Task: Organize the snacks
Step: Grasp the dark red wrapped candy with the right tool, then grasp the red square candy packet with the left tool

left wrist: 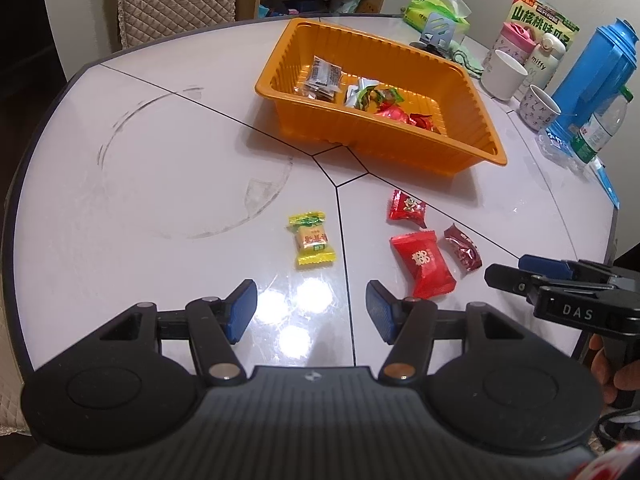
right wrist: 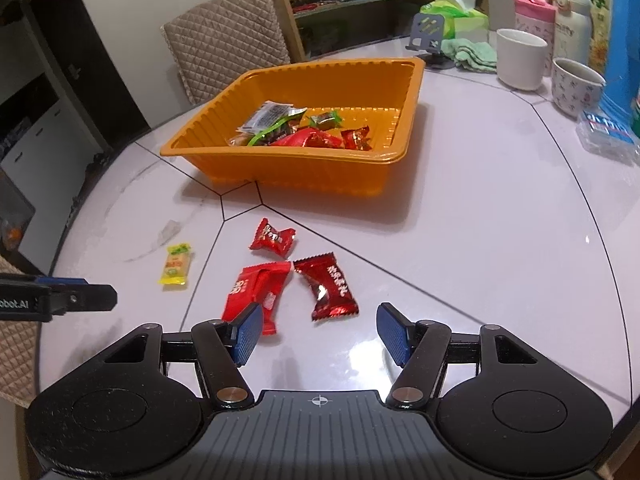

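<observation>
An orange tray (left wrist: 472, 148) (right wrist: 280, 176) holding several wrapped snacks stands mid-table. In front of it lie a yellow candy (left wrist: 312, 239) (right wrist: 176, 265), a small red candy (left wrist: 406, 209) (right wrist: 273, 238), a large red packet (left wrist: 423, 264) (right wrist: 254, 292) and a dark red candy (left wrist: 463, 247) (right wrist: 326, 285). My left gripper (left wrist: 310, 312) hovers open above bare table, short of the yellow candy. My right gripper (right wrist: 318, 332) is open with nothing between its pads; the dark red candy lies just beyond its fingertips, and its left pad overlaps the large red packet. Each gripper shows at the edge of the other's view.
Along the table's right side stand white mugs (left wrist: 503, 74) (right wrist: 520, 62), a pink bottle (right wrist: 534, 14), a blue jug (left wrist: 592, 76), a water bottle (left wrist: 600, 128), a snack box (left wrist: 540, 16) and green tissues (left wrist: 440, 10). A quilted chair (right wrist: 228, 52) is behind the table.
</observation>
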Available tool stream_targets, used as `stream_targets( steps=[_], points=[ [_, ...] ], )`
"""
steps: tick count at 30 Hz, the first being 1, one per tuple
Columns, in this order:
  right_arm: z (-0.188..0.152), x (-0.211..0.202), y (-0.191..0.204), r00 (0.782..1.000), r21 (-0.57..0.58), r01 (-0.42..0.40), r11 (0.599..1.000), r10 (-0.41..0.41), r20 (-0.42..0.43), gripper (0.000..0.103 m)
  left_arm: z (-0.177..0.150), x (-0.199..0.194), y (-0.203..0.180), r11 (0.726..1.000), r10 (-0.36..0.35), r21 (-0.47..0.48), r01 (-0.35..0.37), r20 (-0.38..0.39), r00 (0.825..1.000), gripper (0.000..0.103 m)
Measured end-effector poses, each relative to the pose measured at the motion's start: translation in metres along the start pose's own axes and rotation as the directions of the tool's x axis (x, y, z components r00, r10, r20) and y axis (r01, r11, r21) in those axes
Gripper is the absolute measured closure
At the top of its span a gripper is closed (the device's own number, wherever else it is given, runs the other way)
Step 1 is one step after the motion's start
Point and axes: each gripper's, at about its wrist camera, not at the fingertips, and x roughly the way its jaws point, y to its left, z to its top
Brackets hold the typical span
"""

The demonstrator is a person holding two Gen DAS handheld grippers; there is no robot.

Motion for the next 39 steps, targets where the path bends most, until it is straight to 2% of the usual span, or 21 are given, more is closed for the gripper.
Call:
stream_targets(
  steps=[5, 22, 26, 32, 39],
  points=[
    [0.005, 0.017, -0.004, 1.000, -0.040, -0.002, 0.999, 0.001, -0.025, 0.052, 0.002, 0.006, 0.002, 1.000, 0.003, -0.005, -0.003, -0.012, 1.000, 0.046],
    [0.013, 0.049, 0.005, 0.998, -0.168, -0.005, 0.986, -0.004, -0.055, 0.066, 0.009, 0.023, 0.005, 1.000, 0.022, -0.021, -0.023, -0.027, 0.999, 0.046],
    [0.012, 0.053, 0.005, 0.998, -0.179, 0.010, 0.984, -0.021, -0.061, 0.077, 0.011, 0.027, 0.002, 1.000, 0.016, -0.014, -0.017, -0.030, 0.999, 0.046],
    [0.009, 0.048, 0.004, 0.998, -0.193, 0.023, 0.981, -0.032, -0.046, 0.078, 0.014, 0.034, -0.010, 1.000, -0.002, 0.007, 0.002, -0.034, 0.999, 0.046],
    [0.012, 0.032, -0.007, 0.999, -0.125, 0.024, 0.992, -0.027, -0.026, 0.078, 0.020, 0.045, -0.033, 0.998, -0.054, 0.030, 0.055, -0.036, 0.998, 0.046]
  ],
)
